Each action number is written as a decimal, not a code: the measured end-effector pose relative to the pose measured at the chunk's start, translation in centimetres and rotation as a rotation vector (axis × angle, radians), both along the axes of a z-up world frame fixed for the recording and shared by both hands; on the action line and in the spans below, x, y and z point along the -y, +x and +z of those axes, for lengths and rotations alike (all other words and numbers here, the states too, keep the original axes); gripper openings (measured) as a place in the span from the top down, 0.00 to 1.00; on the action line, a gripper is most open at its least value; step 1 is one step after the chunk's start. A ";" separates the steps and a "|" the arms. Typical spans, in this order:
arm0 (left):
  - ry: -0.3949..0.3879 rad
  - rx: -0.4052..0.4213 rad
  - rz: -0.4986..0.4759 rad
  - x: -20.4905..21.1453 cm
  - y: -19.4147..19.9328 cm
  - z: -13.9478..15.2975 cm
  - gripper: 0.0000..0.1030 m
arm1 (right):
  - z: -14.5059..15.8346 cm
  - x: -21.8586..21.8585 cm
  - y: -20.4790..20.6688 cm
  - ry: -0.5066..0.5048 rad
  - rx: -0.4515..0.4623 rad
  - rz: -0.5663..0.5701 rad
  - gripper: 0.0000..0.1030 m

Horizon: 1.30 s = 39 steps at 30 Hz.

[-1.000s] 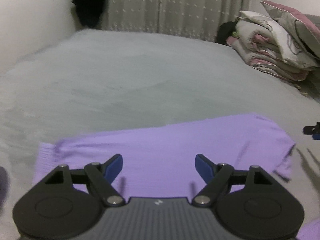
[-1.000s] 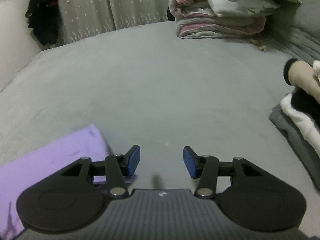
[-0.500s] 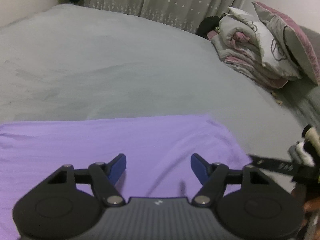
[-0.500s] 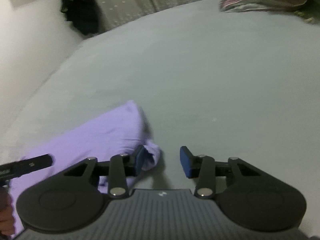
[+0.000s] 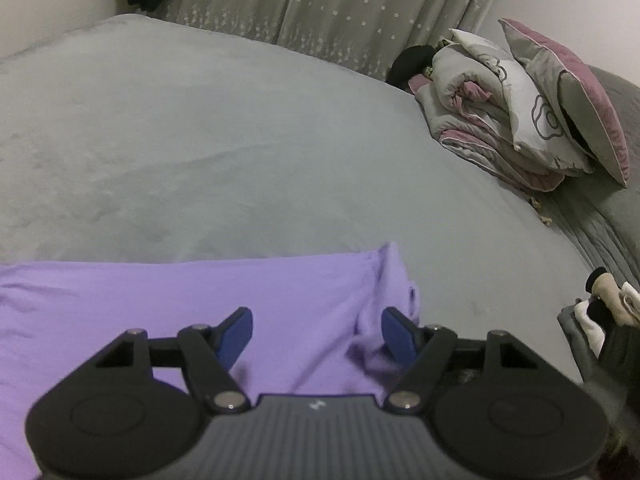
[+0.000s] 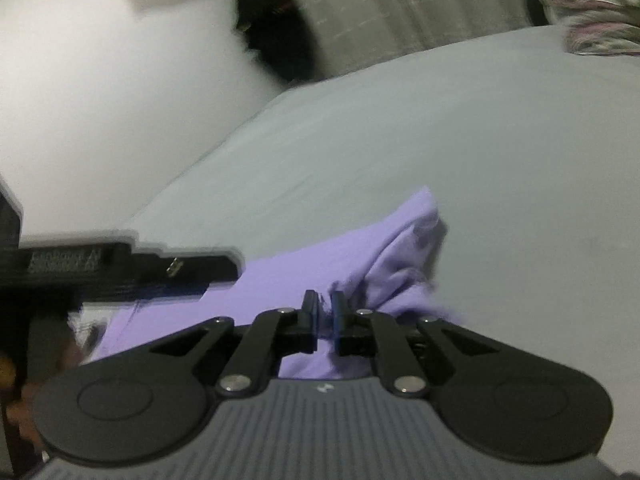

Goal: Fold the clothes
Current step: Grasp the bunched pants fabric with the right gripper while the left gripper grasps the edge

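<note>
**First corner being pinched, fold not yet made**

Left wrist view: the left gripper (image 5: pixel 316 336) is hanging over the shirt (image 5: pixel 168 304), its blue pads spread wide and closing slightly, with cloth below them but nothing pressed between them. The purple shirt is lying mostly flat on the grey bed (image 5: pixel 240 140), reaching out to the left edge of the frame; its right end is bunching into ridges near the right pad. A bedding pile (image 5: pixel 516 108) is sitting well apart at the far right, in front of the curtain (image 5: pixel 340 8).

Right wrist view: the right gripper (image 6: pixel 326 316) is closing on the shirt's (image 6: pixel 304 268) rumpled end, the pads nearly together with a tuck of purple cloth pinched between them. The picture is blurred, so how deep the bite goes I cannot tell. The left gripper's side is showing as a dark bar at the left.

Judging from this, the task is only starting: one end is being gripped, the left side is ungripped, and no fold is lying in the shirt.
</note>
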<state>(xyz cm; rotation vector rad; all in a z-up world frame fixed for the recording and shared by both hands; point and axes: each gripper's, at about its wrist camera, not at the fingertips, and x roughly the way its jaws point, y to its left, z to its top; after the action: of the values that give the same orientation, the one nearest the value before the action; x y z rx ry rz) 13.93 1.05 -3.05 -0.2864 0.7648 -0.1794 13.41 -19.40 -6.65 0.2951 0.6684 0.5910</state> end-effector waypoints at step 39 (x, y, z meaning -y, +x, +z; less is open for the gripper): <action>0.167 -0.100 0.080 0.9 1.9 -4.2 1.00 | -0.1 1.4 -1.3 -0.064 -0.061 -0.007 0.91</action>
<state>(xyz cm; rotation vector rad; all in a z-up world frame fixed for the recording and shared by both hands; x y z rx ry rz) 15.84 0.16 -7.21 -0.1675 0.8606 -0.0252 12.08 -20.80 -6.76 0.2565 0.7434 0.5548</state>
